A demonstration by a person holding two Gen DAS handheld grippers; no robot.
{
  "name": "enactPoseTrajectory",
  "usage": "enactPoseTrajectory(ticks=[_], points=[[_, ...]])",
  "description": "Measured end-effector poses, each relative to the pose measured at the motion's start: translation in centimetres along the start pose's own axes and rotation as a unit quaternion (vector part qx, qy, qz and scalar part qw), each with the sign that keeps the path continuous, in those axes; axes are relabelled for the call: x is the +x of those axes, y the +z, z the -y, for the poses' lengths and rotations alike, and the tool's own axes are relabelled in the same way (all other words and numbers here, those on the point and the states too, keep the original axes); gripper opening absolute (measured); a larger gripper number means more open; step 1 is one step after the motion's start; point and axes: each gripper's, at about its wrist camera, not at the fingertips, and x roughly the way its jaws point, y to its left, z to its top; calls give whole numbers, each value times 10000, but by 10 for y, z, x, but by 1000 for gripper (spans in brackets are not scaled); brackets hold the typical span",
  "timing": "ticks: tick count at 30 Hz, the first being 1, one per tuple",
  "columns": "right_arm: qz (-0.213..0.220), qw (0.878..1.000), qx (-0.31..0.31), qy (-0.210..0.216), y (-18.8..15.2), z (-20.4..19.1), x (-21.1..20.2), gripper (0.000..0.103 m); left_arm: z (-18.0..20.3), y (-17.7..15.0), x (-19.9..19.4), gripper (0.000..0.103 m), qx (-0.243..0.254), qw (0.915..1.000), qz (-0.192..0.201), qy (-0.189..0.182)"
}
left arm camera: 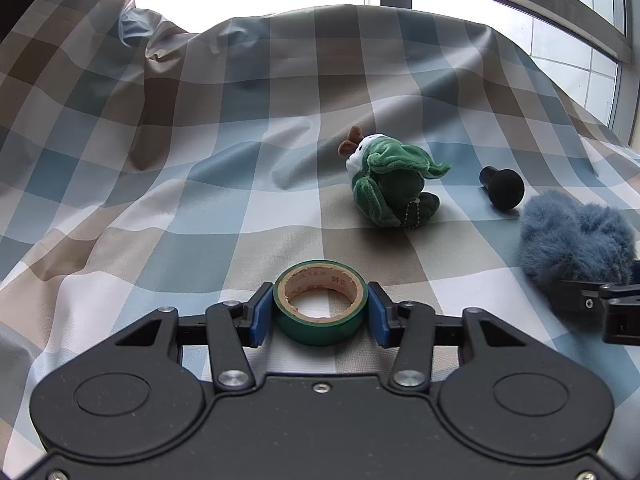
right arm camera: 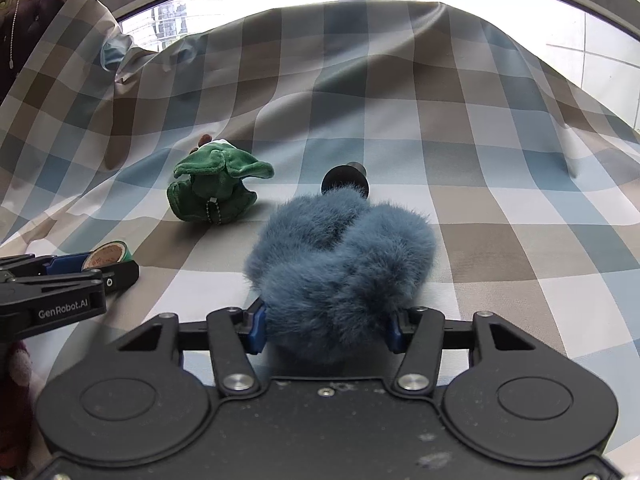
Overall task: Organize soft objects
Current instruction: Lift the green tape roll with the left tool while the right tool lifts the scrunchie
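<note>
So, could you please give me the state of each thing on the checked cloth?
Green tape roll: flat on the cloth, clamped in left tongs.
Blue fluffy toy: between the right tongs, pads at its sides.
Green plush toy: lying free.
Black knob: lying free.

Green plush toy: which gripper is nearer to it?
Left, narrowly. The left gripper, shut on the tape roll, sits just below the green plush toy; the right gripper sits further right.
</note>
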Motion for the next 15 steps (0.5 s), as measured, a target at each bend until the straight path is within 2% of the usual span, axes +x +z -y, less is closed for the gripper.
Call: enactPoseTrajectory(ticks=[2, 3, 9, 15], points=[[-21, 9999, -62, -83, -1, 0, -6, 96, 1, -1, 0, 48, 20, 10000, 3, 17], [11, 9998, -91, -191, -1, 0, -9, 103, 1, -1, 0, 48, 19, 10000, 2, 18], [274, 9977, -204, -578, 5, -2, -15, 102, 1, -1, 0, 48, 19, 10000, 9, 18], [293, 9986, -117, -432, 26, -6, 1, 102, 1, -1, 0, 48, -4, 10000, 14, 4]])
